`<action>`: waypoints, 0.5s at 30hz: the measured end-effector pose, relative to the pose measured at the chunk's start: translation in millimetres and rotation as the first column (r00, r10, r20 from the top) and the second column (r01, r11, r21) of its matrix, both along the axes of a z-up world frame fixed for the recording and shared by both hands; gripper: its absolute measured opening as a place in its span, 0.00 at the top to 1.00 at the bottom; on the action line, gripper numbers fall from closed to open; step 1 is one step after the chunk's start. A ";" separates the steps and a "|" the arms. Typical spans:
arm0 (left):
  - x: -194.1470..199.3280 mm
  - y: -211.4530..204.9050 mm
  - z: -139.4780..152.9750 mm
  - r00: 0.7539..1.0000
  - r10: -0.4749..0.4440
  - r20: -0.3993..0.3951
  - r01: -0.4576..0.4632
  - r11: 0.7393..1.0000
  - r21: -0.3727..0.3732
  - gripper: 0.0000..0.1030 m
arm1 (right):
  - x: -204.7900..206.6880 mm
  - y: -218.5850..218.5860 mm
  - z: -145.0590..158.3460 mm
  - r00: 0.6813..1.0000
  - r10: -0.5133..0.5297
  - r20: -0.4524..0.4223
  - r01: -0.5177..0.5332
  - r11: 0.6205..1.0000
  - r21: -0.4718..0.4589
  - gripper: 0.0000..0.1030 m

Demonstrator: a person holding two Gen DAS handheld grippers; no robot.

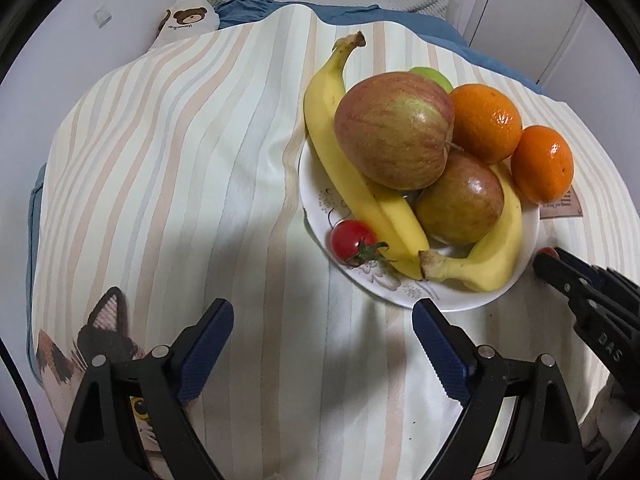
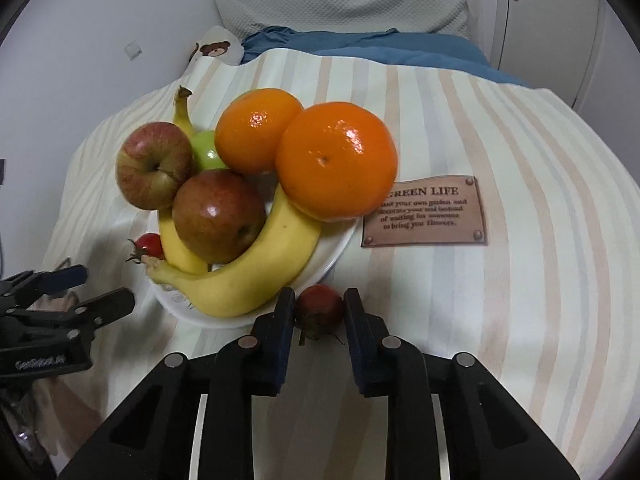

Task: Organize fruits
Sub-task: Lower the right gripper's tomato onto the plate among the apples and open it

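— One small tomato (image 2: 320, 310) is sitting between the fingers of the right gripper (image 2: 319, 312), just off the near right rim of the plate (image 2: 340, 246). Is it being gripped?

— The pads are lying close on both sides of it; I am judging it as held, lightly.

— How is it going to handle?

— Light, smooth and soft-skinned, I am guessing, so it is calling for a gentle squeeze across its round middle, not on the green stalk.

— And the left gripper (image 1: 322, 322)?

— Its fingers are hanging spread wide over the striped cloth (image 1: 180, 160), grasping nothing, near the second tomato (image 1: 352, 240) on the plate's near left side.
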State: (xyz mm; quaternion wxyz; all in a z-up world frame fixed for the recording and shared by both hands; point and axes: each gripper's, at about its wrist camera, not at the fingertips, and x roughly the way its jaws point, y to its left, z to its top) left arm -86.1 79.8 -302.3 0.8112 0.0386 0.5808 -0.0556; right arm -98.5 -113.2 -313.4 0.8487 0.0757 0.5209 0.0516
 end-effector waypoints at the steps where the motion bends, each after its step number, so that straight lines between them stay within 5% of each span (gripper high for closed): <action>1: 3.4 -3.2 -0.9 1.000 0.000 0.001 0.000 1.000 -0.002 0.11 | -2.0 0.8 2.6 1.000 0.005 0.003 -0.005 1.000 0.004 0.74; 9: 10.4 -6.1 9.1 0.999 0.010 0.041 -0.010 1.000 -0.009 0.10 | 14.8 25.9 37.4 0.994 0.035 0.105 -0.042 0.997 0.070 0.74; 15: 19.3 -6.8 5.9 0.999 0.014 0.039 -0.014 1.000 0.009 0.10 | 42.0 44.3 22.1 0.992 0.074 0.103 -0.079 0.996 0.044 0.74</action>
